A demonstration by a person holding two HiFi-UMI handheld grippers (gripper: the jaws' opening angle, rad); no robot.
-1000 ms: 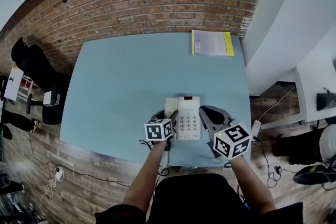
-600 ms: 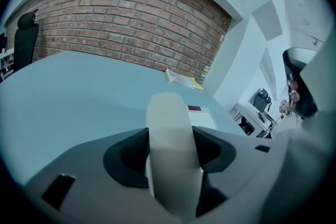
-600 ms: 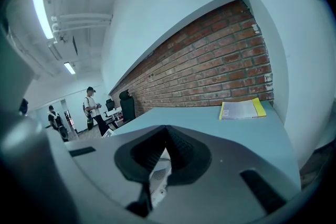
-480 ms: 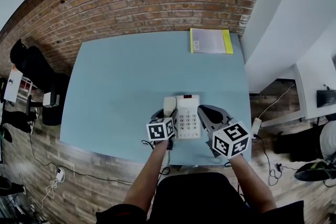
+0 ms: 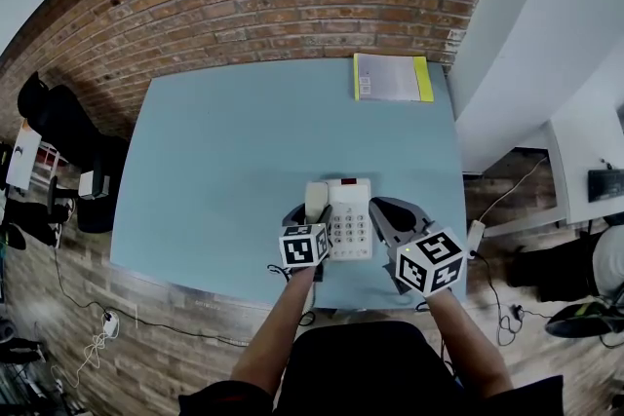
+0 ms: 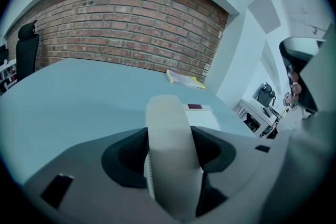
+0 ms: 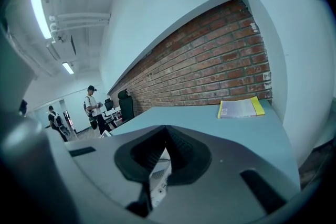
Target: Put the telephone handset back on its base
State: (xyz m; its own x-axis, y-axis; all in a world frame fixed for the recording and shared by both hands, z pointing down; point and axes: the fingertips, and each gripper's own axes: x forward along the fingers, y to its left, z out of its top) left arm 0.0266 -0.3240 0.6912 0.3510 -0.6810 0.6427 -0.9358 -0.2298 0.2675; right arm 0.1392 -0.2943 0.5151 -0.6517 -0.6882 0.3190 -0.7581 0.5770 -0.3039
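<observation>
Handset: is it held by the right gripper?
No, the handset is between the jaws of the left gripper.

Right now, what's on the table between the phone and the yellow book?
Nothing. The head view shows only bare blue table between the phone and the yellow book.

base [image 5: 351, 221]: on worktop [image 5: 224, 161], near front edge | handset [image 5: 315, 200]: along base's left side | booklet [image 5: 393, 78]: far right corner
</observation>
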